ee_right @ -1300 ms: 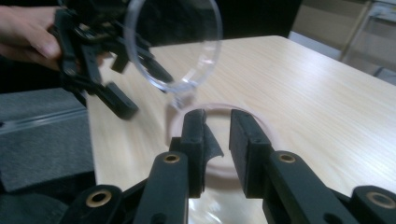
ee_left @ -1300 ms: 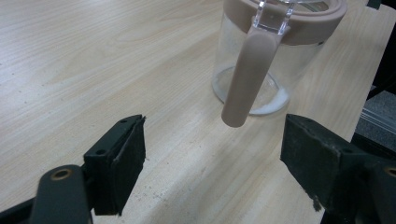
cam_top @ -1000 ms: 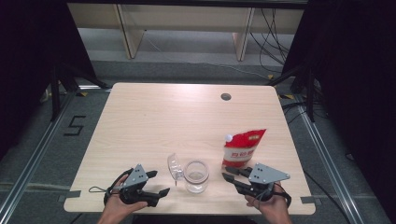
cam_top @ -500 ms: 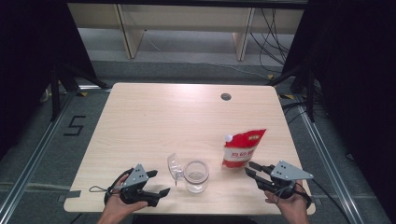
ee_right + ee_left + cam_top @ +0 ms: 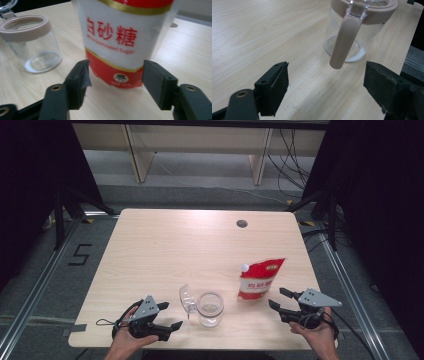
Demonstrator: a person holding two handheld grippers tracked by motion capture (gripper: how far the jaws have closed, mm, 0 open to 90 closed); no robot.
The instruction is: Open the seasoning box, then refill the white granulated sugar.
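Right gripper (image 5: 281, 300) was held low at the table's near edge, its jaws having just been opening and now standing wide, with nothing gripped. Directly ahead of them, just beyond the pads, the sugar pouch (image 5: 125, 40) stood upright, its long axis vertical. The glass jar (image 5: 210, 308) lay off to the side, nearer the left gripper (image 5: 170, 316), whose jaws were spread and empty.

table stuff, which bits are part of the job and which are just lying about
In the job:
- sugar pouch, standing in front of the open right tool
- glass jar, lid flipped open, ahead of the open left tool

Just there:
- round hole in the table
- floor cables
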